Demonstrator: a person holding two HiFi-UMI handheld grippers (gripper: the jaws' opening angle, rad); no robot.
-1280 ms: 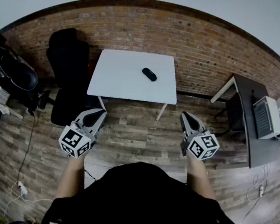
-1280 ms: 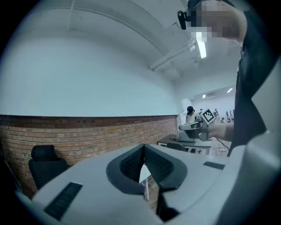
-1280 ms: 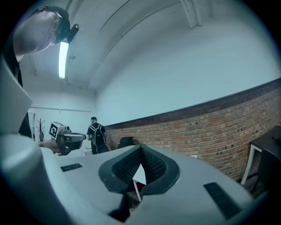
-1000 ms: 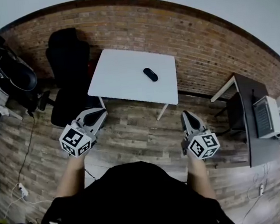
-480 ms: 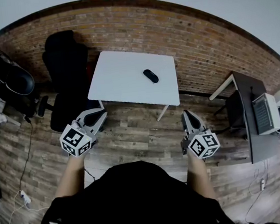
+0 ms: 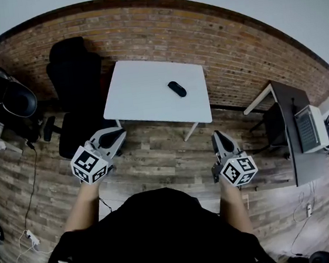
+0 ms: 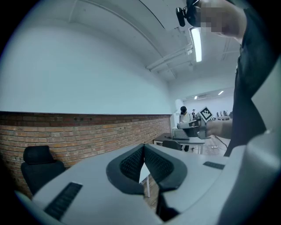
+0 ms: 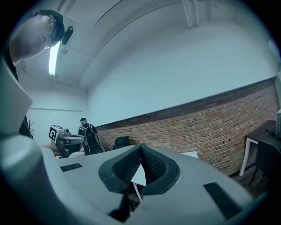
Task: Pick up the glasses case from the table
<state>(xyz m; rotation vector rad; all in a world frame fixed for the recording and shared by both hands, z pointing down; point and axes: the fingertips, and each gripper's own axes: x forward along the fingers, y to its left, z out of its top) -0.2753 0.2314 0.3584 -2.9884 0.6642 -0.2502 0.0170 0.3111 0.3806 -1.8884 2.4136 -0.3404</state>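
The left gripper (image 6: 115,137) and right gripper (image 6: 220,136) are held out side by side, pointing towards the table (image 6: 143,98), both clenched on nothing. The case (image 6: 177,89) lies on the table, well apart from both.

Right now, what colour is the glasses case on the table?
The glasses case is black; the head view shows it best.

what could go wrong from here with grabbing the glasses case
1. Both the left tool and right tool are shut; arriving like that would likely shove the glasses case instead of gripping it.
2. The case lies loose on the smooth white table; a nudge might slide it.
3. The black chair crowds the table's left side.
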